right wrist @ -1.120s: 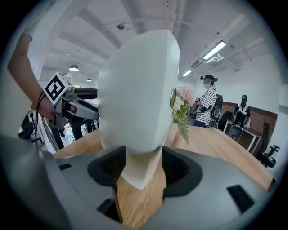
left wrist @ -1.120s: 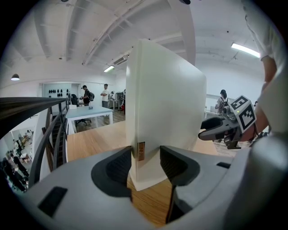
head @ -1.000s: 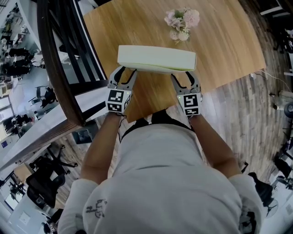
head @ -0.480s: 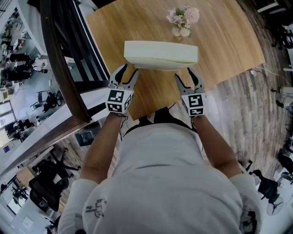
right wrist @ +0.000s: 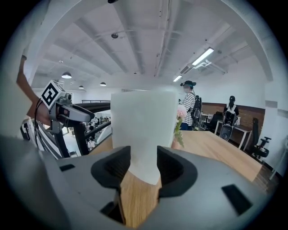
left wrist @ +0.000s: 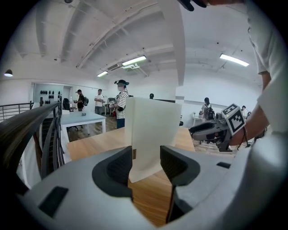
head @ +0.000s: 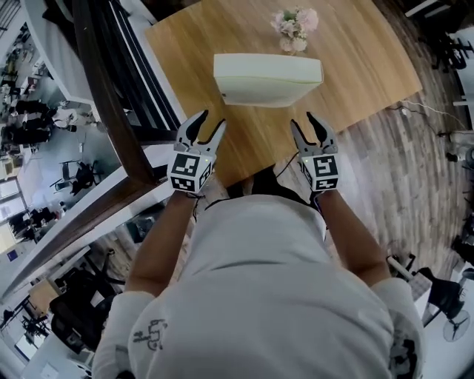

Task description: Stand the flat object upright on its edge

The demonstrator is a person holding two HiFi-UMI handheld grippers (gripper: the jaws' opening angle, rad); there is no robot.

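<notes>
A thick white slab (head: 268, 80) stands upright on its long edge on the wooden table (head: 363, 66), with nothing holding it. My left gripper (head: 210, 120) hovers near the table's front edge, short of the slab's left end, open and empty. My right gripper (head: 304, 121) is level with it below the slab's right end, also apart from the slab; its jaws have just been closing, with nothing between them. In the left gripper view the slab (left wrist: 153, 130) rises beyond the jaws. In the right gripper view the slab (right wrist: 143, 130) is likewise ahead of the jaws.
A small bunch of pink flowers (head: 294, 21) stands just behind the slab. A dark railing (head: 111, 96) runs along the table's left side over a drop to a lower floor. The person's body is close to the table's front edge. Several people stand in the background.
Both grippers have drawn back from the slab's lower edge toward the person and risen. The slab, which they were touching, now stands alone on the table.
</notes>
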